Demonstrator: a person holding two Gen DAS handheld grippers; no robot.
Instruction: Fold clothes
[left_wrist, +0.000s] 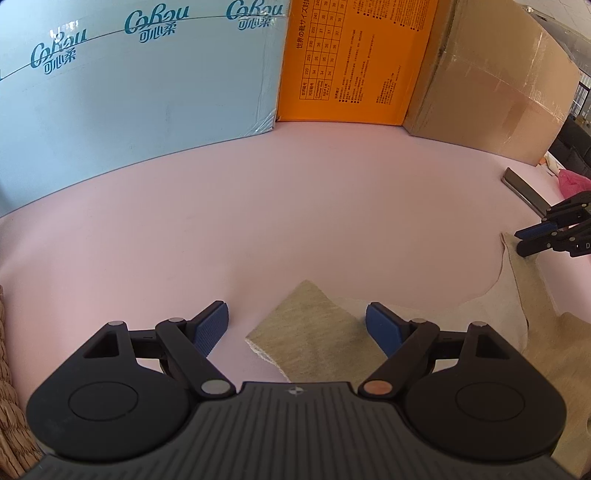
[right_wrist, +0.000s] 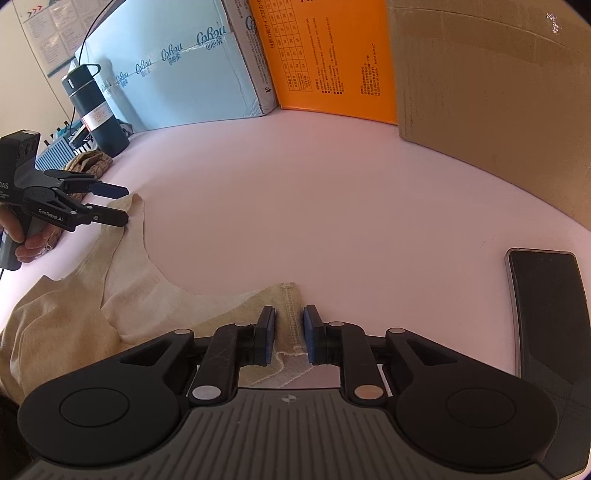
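A beige sleeveless top (right_wrist: 74, 317) lies flat on the pink table (right_wrist: 295, 192), its two shoulder straps pointing away from me. My left gripper (left_wrist: 297, 325) is open wide just above the end of one strap (left_wrist: 310, 332). In the right wrist view that same gripper (right_wrist: 123, 205) hovers at the strap's tip, held by a hand (right_wrist: 31, 242). My right gripper (right_wrist: 290, 330) is open only narrowly, with a finger on each side of the other strap (right_wrist: 290, 299), which lies flat between the pads. It also shows at the far right of the left wrist view as the right gripper (left_wrist: 521, 240).
A light blue box (left_wrist: 129, 92), an orange box (left_wrist: 354, 62) and a brown carton (left_wrist: 491, 85) wall off the back of the table. A black phone (right_wrist: 546, 314) lies to the right. A dark bottle (right_wrist: 96, 110) and a woven item (right_wrist: 90, 160) stand at the left.
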